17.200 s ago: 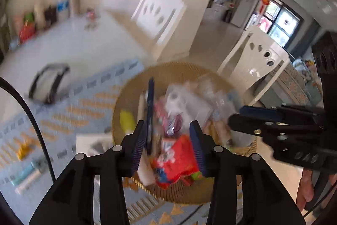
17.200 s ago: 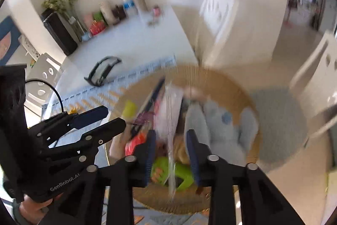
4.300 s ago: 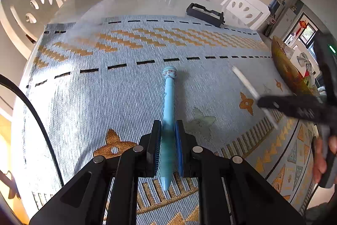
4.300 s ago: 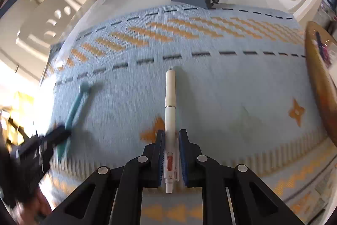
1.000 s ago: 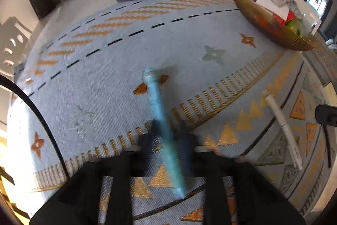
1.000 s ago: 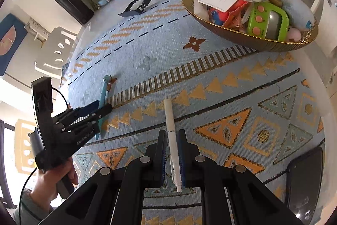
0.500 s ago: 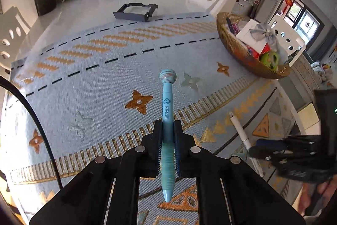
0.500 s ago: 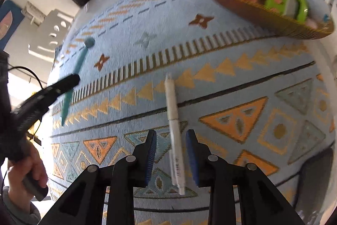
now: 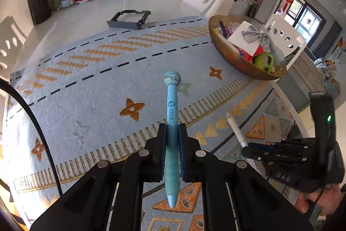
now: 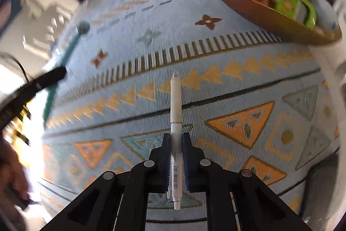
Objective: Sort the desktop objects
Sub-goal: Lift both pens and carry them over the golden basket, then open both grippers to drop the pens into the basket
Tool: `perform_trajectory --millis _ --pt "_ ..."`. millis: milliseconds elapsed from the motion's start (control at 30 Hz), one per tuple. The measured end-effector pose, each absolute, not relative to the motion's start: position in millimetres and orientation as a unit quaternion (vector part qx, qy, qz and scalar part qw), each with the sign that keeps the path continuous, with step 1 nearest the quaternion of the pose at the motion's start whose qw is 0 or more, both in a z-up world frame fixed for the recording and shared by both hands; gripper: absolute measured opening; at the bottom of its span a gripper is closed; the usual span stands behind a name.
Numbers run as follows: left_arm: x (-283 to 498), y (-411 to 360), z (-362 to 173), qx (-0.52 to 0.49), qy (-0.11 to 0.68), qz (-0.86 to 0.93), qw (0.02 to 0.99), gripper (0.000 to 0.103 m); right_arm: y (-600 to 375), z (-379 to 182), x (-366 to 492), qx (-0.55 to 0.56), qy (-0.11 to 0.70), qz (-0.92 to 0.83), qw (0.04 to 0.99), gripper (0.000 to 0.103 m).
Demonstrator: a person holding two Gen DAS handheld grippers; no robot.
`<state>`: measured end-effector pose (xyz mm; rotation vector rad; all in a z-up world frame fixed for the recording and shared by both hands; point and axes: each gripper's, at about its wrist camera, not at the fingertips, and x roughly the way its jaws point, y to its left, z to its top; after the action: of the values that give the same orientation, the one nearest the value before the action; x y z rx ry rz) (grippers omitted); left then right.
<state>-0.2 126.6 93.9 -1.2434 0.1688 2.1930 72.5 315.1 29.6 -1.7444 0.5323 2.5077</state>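
While your left gripper (image 9: 172, 155) points down at the patterned tablecloth (image 9: 90, 88), its 2 jaws are clamped on the blue pen (image 9: 172, 122). The pen runs straight along the fingers: its round marbled cap sticks out well ahead of the fingertips, and its ribbed grip and tip reach back between the gripper's arms toward the camera. Whether the pen touches the cloth, the left wrist view does not settle.

Your right gripper (image 10: 176, 157) has come down to its last sliver of opening on the white pen (image 10: 175, 114), and the blue pads (image 10: 186, 157) press its barrel from both sides. The clear tip points ahead of the fingers over a row of orange triangles, and the barcoded end passes back behind the pads. You cannot tell from this view whether the pen rests on the cloth or hangs just above it.

Ahead and to the right of both tools sits the woven basket (image 9: 237, 62), filled with a green toy (image 9: 262, 60), a white card with a grey bow (image 9: 248, 38) and red packets. Far ahead of the left tool, past the edge of the cloth, a dark grey tray (image 9: 129, 20) lies on the bare white table (image 9: 86, 14). From the left wrist view, your right gripper (image 9: 252, 147) shows low on the right, with the white pen (image 9: 236, 130) slanting out of it. The right wrist view is blurred toward its edges.
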Motion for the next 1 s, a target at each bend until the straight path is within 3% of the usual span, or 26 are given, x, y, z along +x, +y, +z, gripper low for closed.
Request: perform_trajectory --millis 300,633,1000 --pt "-3 166 115 -0.448 0.083 0.825 0.335 0.008 358 86 88 -0.507 0.224 0.831 0.041 0.01" --pt "-50 253 162 -0.391 0.099 0.83 0.385 0.008 419 168 71 -0.413 0.214 0.881 0.09 0.01" --pt "-118 368 148 -0.398 0.116 0.803 0.429 0.008 506 180 -8 -0.395 0.181 0.889 0.143 0.01"
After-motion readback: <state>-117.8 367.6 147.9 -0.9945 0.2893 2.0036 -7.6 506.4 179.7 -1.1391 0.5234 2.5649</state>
